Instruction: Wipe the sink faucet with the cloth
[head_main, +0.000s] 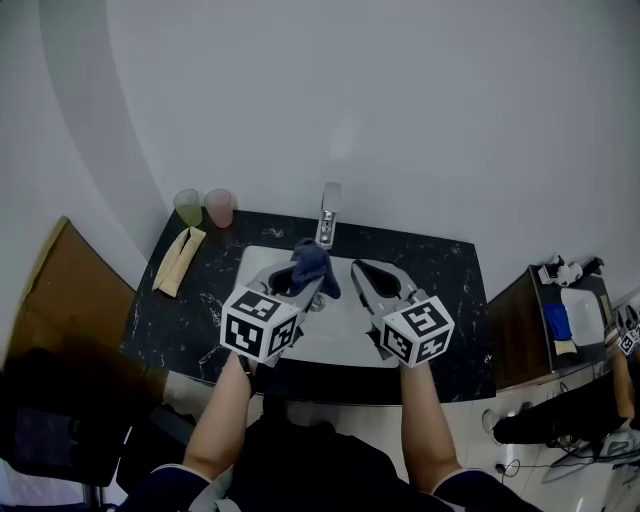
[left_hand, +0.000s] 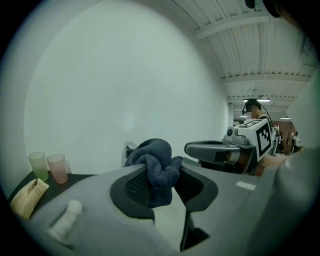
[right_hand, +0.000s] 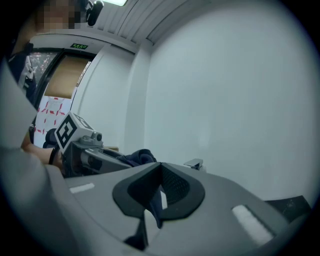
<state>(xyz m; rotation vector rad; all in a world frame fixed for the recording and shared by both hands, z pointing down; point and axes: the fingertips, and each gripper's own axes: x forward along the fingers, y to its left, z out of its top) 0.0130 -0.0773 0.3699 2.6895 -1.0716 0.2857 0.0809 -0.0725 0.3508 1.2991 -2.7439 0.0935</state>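
Blue cloth (head_main: 312, 265) near faucet (head_main: 328, 215), over sink (head_main: 340, 325)

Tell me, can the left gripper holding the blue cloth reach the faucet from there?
Probably yes. The left gripper, shut on the cloth, is over the sink facing the faucet, with nothing between; the right gripper is beside it.

Black marbled table (head_main: 450, 300) stands against a plain white wall (head_main: 400, 100). At its back left corner are a green cup (head_main: 187, 207) and a pink cup (head_main: 219, 207), upright and side by side. Just in front of them a beige folded bundle (head_main: 178, 261) lies flat, set at an angle. Brown wooden panel (head_main: 70, 300) left of the table. To the right is a low brown cabinet (head_main: 515, 330) with a blue item (head_main: 558, 322) on top. Cables (head_main: 560, 462) trail on the floor.
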